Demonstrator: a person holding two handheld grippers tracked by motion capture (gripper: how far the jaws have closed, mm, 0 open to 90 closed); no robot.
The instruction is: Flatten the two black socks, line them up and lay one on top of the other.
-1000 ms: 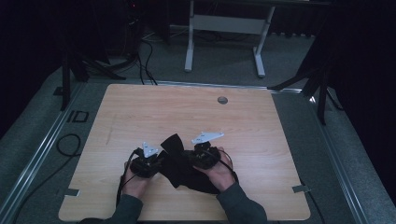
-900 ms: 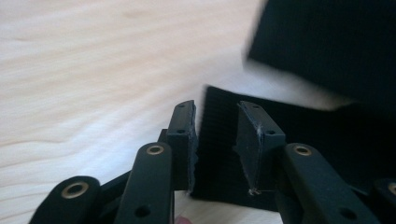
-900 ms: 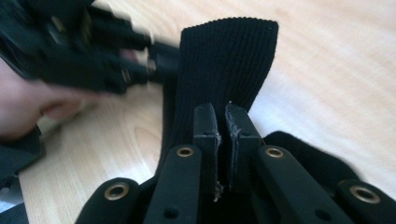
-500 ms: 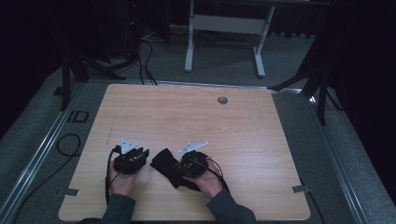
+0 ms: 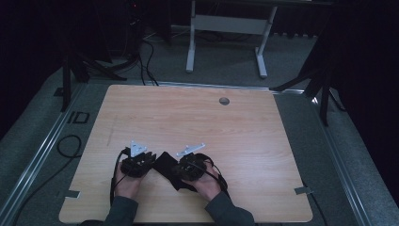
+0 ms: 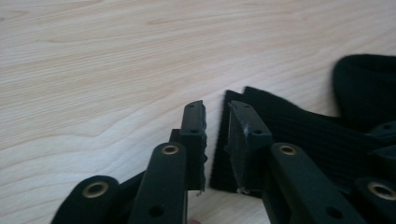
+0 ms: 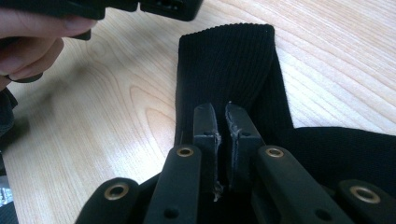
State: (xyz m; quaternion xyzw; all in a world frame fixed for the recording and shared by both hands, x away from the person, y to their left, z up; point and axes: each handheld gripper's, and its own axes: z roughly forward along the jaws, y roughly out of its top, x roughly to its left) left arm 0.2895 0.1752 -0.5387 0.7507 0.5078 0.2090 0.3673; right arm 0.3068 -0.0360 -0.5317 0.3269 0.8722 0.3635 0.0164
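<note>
near the surface's front edge, the black sock [image 7: 224,65] is pinched by the nearly closed right claw [image 7: 222,112], so the slightly parted left claw [image 6: 215,116] should be closed squarely on the cuff corner.

Recording lab or studio: dark curtained surround, lone wooden counter [image 5: 263,155] on grey carpet, stand legs [image 5: 80,66], loose floor cables [image 5: 146,56], metal floor rails [image 5: 42,150].

The high view is dim and grainy: only the wooden table [image 5: 197,127] catches soft light from above, while the far floor and both sides sink into near black. Both gripper views are bright and evenly lit, with faint shadows; the near jaws blur, and the black cloth [image 7: 229,65] shows its ribbing sharply
</note>
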